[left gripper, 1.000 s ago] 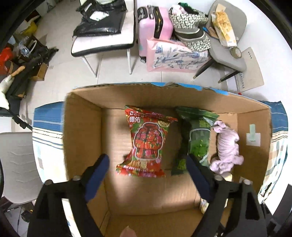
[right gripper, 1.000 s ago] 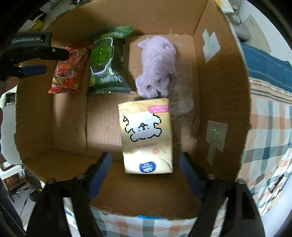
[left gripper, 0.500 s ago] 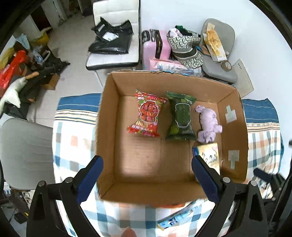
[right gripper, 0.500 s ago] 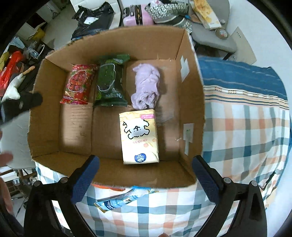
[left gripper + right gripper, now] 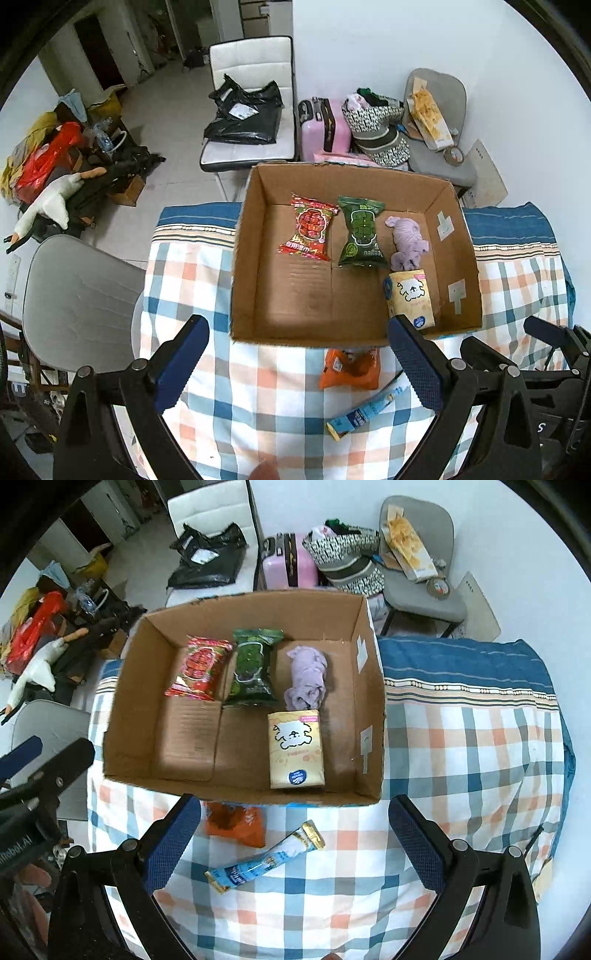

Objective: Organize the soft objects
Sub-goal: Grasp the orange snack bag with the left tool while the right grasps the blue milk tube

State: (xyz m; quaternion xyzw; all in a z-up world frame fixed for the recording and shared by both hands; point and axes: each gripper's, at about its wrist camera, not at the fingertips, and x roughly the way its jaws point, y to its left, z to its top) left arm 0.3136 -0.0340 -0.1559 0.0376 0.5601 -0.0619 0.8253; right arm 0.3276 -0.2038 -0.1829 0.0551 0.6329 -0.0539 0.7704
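Since a second ago we have pulled both grippers up and back out of the cardboard box (image 5: pixel 347 334), so the whole box and the checked tablecloth (image 5: pixel 258 398) now show. Our left gripper (image 5: pixel 299 363) hangs above the cloth's near edge, jaws spread wide and holding nothing; our right gripper (image 5: pixel 293 843) does the same beside it, wide open and empty.

In the box, along its far wall, lie the red snack bag (image 5: pixel 309 232), the green snack bag (image 5: pixel 362 232) and the purple soft toy (image 5: pixel 406 243), side by side. The yellow tissue pack (image 5: pixel 410 297) sits in the near right corner, touching the toy.

Outside, just against the box's near wall, lie an orange packet (image 5: pixel 236 821) and a blue stick sachet (image 5: pixel 264 862) on the cloth.

The right view shows the sachet whole; in the left view a finger (image 5: pixel 415 363) covers part of it.
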